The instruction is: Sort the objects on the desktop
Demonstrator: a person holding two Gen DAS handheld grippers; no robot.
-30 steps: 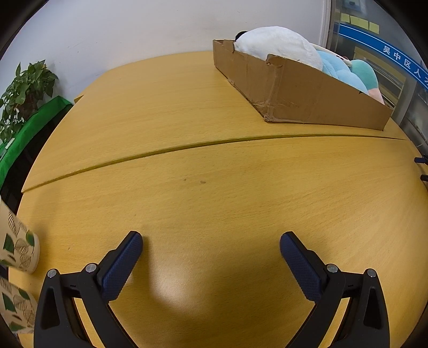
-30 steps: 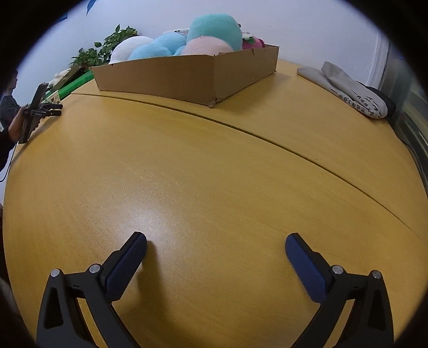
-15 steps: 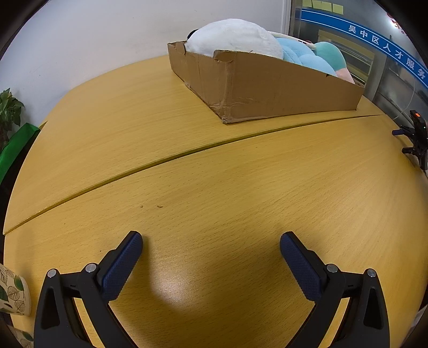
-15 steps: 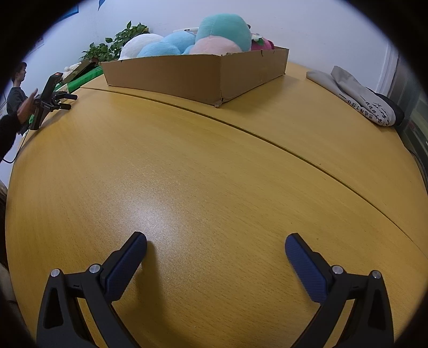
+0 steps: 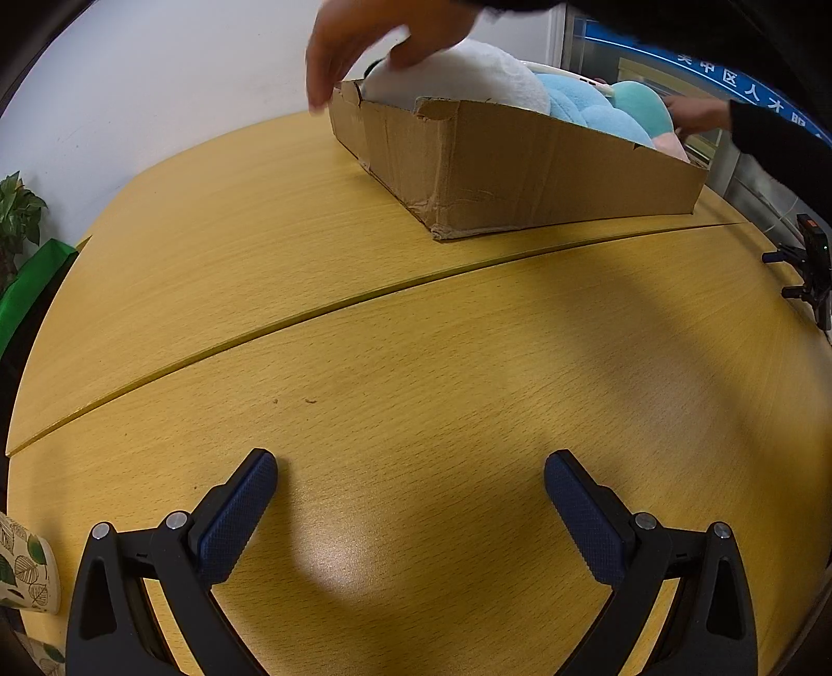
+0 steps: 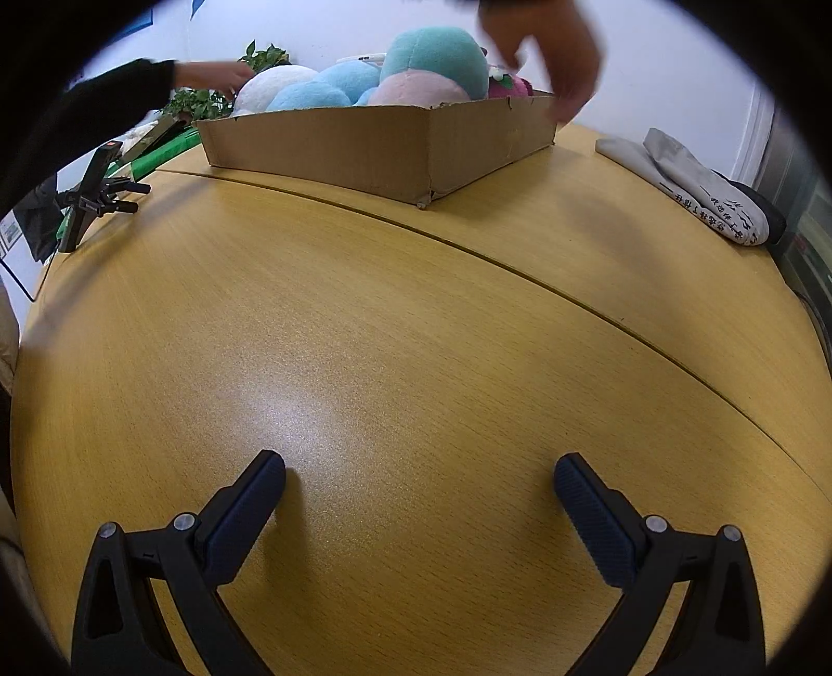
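Note:
A shallow cardboard box full of round plush toys, white, blue and teal, stands at the far side of the wooden table. It also shows in the right wrist view with plush toys heaped in it. A person's bare hands reach over both ends of the box. My left gripper is open and empty above bare table. My right gripper is open and empty above bare table, well short of the box.
A leaf-patterned paper cup stands at the table's near left edge. A phone on a small tripod stands at the table's left edge, and shows at the right edge in the left view. Folded grey cloth lies far right. A potted plant stands beyond the table.
A person's hands have come in over both ends of the cardboard box. Both views have shifted, with the box now nearer and larger. Both grippers stay open.

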